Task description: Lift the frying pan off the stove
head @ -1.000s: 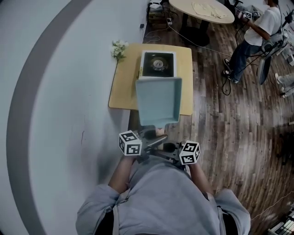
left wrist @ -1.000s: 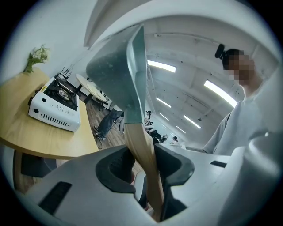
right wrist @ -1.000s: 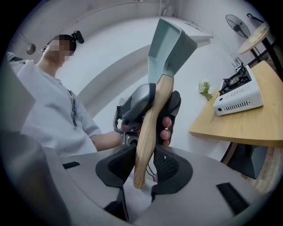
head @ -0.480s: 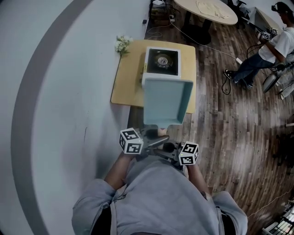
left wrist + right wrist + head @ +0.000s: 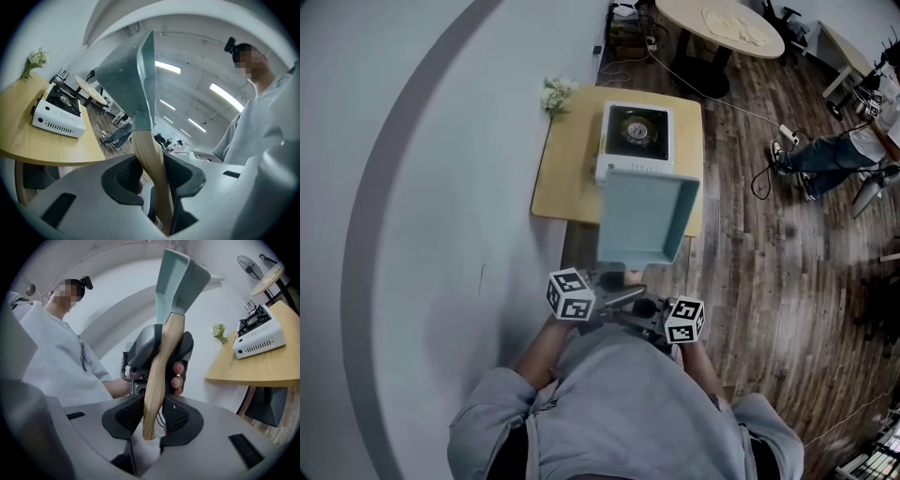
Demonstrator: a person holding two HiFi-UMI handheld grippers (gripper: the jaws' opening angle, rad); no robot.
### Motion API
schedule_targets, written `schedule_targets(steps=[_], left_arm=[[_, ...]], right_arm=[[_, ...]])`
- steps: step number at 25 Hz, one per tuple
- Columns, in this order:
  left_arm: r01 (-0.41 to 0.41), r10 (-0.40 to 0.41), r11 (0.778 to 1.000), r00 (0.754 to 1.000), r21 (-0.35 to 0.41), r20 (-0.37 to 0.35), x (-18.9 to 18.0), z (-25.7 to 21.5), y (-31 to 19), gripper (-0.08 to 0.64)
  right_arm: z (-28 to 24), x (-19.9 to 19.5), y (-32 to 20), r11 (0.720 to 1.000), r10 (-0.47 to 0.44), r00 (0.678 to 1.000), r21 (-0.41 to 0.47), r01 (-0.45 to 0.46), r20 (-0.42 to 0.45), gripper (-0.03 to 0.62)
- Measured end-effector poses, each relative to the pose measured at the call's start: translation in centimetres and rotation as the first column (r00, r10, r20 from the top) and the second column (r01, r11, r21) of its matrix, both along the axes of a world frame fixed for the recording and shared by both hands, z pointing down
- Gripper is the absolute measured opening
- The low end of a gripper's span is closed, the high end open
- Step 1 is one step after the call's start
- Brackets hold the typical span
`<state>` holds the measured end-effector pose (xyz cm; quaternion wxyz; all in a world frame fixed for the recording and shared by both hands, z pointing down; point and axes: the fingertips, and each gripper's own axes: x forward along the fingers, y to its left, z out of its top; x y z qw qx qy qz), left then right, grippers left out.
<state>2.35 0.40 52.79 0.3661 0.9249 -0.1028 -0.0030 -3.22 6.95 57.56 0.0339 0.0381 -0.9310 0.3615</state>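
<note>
Left gripper [image 5: 150,174] and right gripper [image 5: 152,417] were both clamped on the wooden handle [image 5: 158,373]. The pan [image 5: 643,216], square, pale blue and shallow-walled, was held in the air, its long axis pointing away from the person toward the stove [image 5: 637,131] on the counter [image 5: 567,173].

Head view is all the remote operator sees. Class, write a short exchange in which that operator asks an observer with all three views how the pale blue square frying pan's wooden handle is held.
Operator: Is the left claw really gripping the light wooden handle?
Observer: Yes. The left gripper view shows its pads pressing on both sides of the handle.
Operator: And the right claw?
Observer: The right gripper view shows it clamped on the handle's very end, farther from the pale blue square frying pan than the left claw.
</note>
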Motion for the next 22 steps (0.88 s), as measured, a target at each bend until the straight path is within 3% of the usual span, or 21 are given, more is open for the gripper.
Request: schedule_targets(steps=[22], left_arm=[[-0.005, 0.005, 1.0, 0.999, 0.002, -0.035, -1.3, -0.3, 1.1, 0.133]], right_arm=[[-0.1, -1.2, 1.1, 1.0, 0.004, 1.0, 0.017, -0.004, -0.019, 0.109]])
